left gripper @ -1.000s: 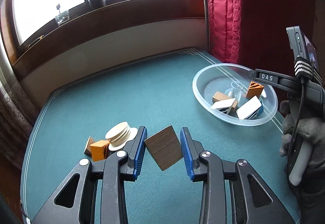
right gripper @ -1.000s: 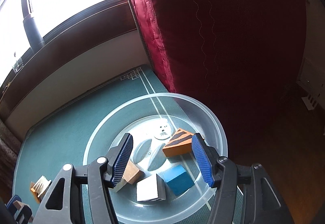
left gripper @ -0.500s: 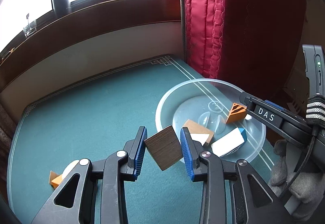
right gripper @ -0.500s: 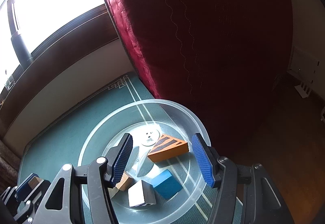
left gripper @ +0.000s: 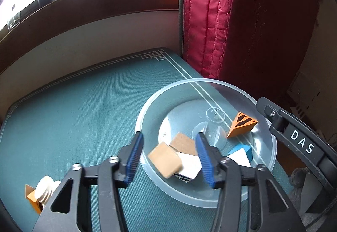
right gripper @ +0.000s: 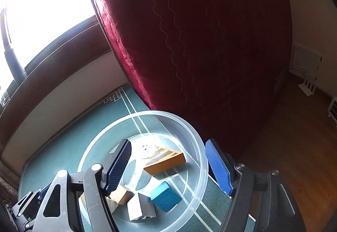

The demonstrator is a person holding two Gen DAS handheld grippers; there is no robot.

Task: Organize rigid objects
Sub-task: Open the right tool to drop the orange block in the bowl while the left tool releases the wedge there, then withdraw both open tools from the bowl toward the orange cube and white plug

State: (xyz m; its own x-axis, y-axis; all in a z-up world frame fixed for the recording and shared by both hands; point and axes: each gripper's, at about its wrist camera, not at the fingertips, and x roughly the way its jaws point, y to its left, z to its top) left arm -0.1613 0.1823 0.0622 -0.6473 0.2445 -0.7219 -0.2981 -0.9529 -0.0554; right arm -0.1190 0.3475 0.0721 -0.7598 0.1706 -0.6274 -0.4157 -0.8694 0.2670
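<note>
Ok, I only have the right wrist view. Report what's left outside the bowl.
Observer: A white ridged round piece lies on the green cloth, well to the left of the bowl.
Operator: Say whether it's alone.
Observer: No, an orange block sits right against it.
Operator: Now give me the left tool.
Observer: The left tool has its jaws opening; a tan block is loose between them, blurred, over the bowl's near side.

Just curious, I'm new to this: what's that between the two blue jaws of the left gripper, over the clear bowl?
In the left wrist view, a blurred tan block sits between the opening jaws, neither touching it, above the clear bowl.
</note>
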